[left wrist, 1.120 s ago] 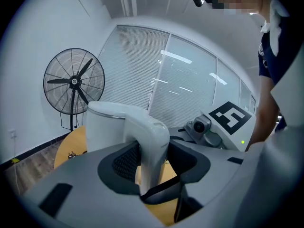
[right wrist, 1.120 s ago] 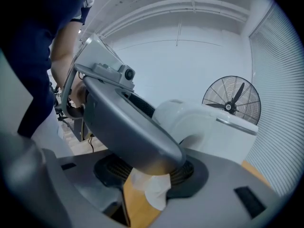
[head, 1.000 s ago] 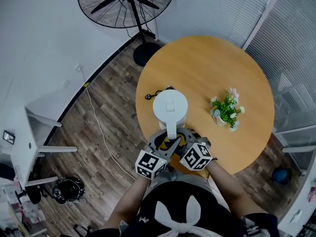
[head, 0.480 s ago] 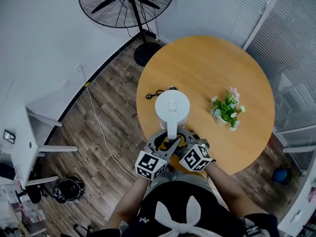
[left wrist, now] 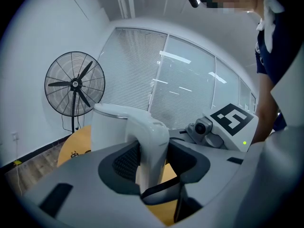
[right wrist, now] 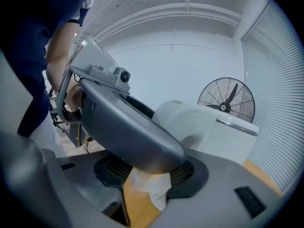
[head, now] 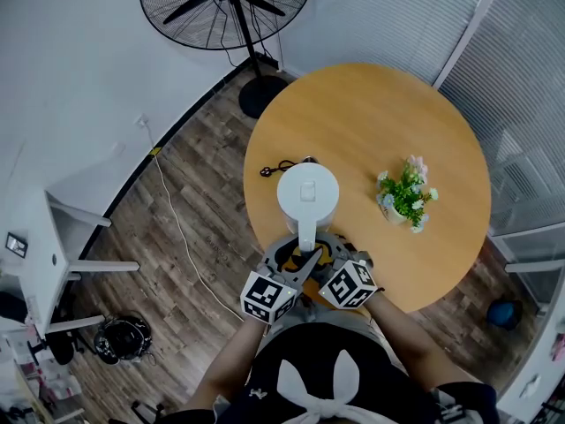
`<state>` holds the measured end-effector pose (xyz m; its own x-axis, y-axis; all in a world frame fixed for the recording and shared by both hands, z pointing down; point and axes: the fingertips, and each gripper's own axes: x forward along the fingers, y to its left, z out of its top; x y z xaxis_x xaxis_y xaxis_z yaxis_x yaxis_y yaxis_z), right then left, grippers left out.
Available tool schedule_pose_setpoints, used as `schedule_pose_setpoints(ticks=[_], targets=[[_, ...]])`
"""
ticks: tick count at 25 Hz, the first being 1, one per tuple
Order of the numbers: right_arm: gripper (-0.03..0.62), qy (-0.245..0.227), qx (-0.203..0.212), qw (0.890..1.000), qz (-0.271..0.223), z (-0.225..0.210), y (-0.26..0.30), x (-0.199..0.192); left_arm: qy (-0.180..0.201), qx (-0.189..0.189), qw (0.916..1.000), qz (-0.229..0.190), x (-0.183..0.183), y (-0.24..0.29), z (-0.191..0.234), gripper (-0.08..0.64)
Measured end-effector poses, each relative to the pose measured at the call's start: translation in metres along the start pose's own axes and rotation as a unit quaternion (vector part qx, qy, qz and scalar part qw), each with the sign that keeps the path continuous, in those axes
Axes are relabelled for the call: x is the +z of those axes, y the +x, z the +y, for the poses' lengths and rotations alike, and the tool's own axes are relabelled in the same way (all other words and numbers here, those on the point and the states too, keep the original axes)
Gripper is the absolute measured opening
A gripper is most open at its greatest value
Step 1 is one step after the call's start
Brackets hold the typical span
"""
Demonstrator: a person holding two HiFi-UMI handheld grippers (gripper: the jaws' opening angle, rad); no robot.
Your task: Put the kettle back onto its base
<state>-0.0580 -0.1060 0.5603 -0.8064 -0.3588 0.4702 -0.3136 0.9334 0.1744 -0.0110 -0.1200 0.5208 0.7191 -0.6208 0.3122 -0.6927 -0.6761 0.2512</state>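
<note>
Kettle (head: 306,193) upright, handle (head: 305,233) toward surface's (head: 371,113) near edge; left tongs (head: 297,257) clench handle, right tongs (head: 323,253) released; base hidden.

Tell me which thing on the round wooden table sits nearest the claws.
The white plastic kettle: its handle sits in the left claw, while the potted flowers stand apart.

This looks like an office meeting room: a round wooden worktop (head: 371,113) stands in a corner of glazed partition walls (head: 521,95) covered with slatted blinds (head: 388,11). A pedestal fan (head: 227,3) and a plain white desk (head: 40,268) stand on the wood-plank floor (head: 185,193).
</note>
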Motion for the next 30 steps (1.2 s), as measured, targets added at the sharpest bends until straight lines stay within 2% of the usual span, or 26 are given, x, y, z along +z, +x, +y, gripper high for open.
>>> schedule_pose_setpoints(ticks=[13,16,20,22,30], targets=[[0.204,0.003,-0.006,1.000,0.007,0.006,-0.010,-0.010,0.009,-0.017,0.9997,0.015,-0.009,0.003,-0.015,0.196],[0.204,-0.006,0.009,1.000,0.017,0.009,-0.011,-0.014,-0.004,-0.009,0.9999,0.011,-0.012,0.004,-0.017,0.196],[0.196,-0.002,0.035,0.999,0.035,0.014,-0.015,-0.027,-0.012,0.007,0.9994,0.033,-0.023,0.008,-0.023,0.195],[0.190,0.008,0.032,0.999,0.032,0.014,-0.018,-0.029,-0.003,0.006,0.9995,0.032,-0.024,0.011,-0.026,0.195],[0.190,0.023,0.036,0.999,0.025,0.010,-0.016,-0.026,-0.017,-0.013,0.9996,0.017,-0.021,0.011,-0.022,0.195]])
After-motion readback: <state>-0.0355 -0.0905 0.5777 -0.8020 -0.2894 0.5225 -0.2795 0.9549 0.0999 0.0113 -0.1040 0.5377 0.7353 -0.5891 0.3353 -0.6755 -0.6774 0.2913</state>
